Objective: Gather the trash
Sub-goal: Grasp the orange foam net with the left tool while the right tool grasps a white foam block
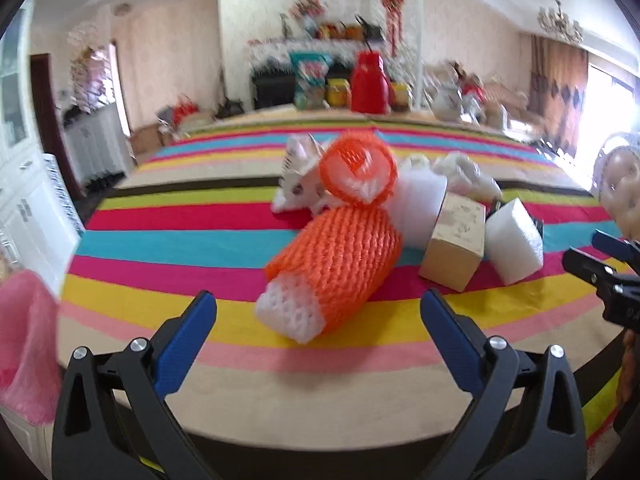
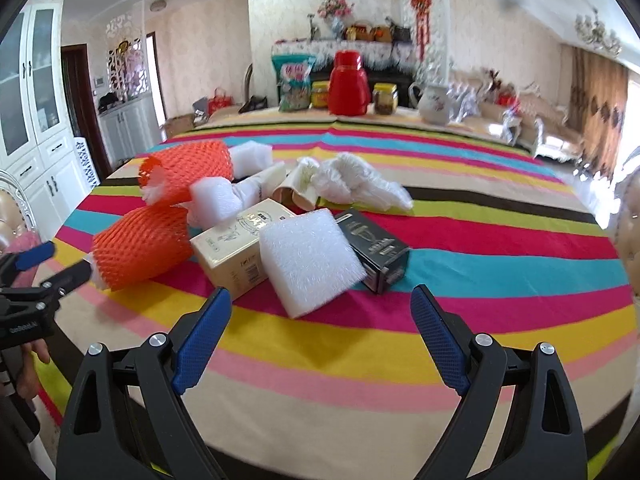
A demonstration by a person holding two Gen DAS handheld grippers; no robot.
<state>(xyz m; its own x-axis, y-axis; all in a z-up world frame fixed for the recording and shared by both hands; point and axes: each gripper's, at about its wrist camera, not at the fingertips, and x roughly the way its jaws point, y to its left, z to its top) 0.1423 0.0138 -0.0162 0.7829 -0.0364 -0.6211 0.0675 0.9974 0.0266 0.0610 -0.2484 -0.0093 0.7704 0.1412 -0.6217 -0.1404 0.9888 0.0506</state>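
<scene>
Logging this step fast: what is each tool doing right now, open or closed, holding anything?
Left tool: open, holding nothing, facing the orange foam net.
Right tool: open, holding nothing, facing the white foam block.

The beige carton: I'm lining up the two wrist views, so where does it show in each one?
Left wrist: the beige carton sits right of centre, between the near orange foam net and a white foam block.
Right wrist: the carton is left of centre, partly behind the foam block.
Shared landmark: the red thermos at the table's far edge.
</scene>
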